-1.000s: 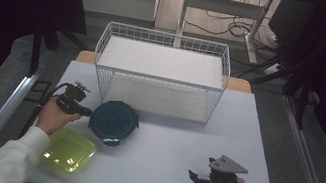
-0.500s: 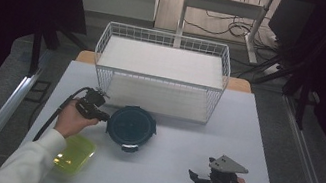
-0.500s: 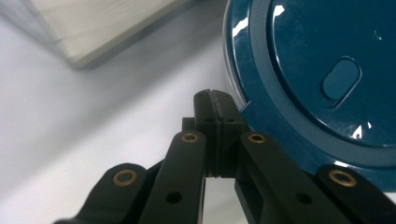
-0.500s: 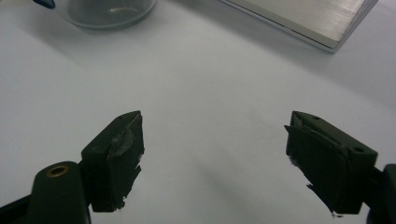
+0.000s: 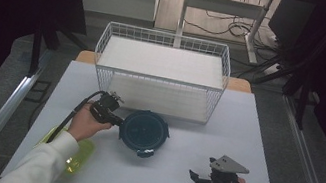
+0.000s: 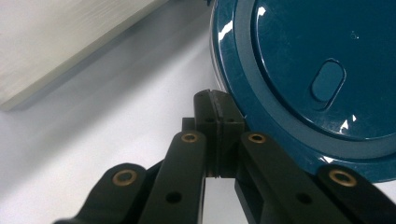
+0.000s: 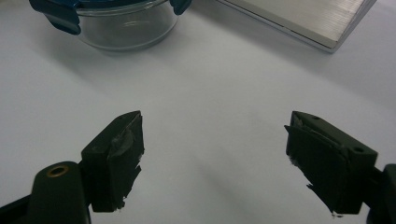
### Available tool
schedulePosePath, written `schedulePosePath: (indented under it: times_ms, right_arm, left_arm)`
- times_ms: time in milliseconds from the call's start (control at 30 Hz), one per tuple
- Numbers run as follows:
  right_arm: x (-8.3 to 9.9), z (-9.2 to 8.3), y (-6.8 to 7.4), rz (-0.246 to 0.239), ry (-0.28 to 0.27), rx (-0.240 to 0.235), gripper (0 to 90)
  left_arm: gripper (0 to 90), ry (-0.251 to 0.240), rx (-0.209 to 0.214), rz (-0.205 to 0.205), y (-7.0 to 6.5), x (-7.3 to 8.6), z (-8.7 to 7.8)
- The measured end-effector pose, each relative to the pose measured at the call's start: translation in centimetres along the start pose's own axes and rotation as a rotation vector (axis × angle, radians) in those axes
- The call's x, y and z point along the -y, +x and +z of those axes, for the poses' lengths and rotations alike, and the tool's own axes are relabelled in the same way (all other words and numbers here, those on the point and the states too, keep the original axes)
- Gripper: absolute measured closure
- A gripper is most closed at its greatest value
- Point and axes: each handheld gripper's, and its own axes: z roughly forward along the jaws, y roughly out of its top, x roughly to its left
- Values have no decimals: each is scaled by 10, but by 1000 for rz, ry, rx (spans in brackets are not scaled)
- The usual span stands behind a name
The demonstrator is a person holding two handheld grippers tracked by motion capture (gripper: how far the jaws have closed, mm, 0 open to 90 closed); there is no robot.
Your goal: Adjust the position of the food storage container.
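The left tongs are shut tight with nothing between them, tips touching the left edge of the blue-lidded bowl. The bowl sits mid-desk, near the wire basket. The right tongs are wide open, empty, near right. The right gripper view shows the bowl's clear glass side.

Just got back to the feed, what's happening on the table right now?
The person's left tongs are shut, their tips against the rim of the round container with a dark blue lid, in front of the white wire basket. The right tongs rest open on the table, away from it. A yellow-green container sits under the left forearm.
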Motion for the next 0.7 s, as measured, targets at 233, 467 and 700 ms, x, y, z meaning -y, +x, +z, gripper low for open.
schedulePosePath:
  times_ms: [233, 467, 700]
  right_arm:
    - [-1, 1, 1, -9, 3, -4, 190]
    - [-2, 3, 2, -13, 8, -8, 189]
    - [-2, 3, 2, -13, 5, -7, 189]
  left_arm:
    - [900, -2, 0, 2, -7, -3, 2]
    - [900, -14, 7, 1, -15, -8, 7]
    - [900, -12, 14, 12, -22, -16, 12]
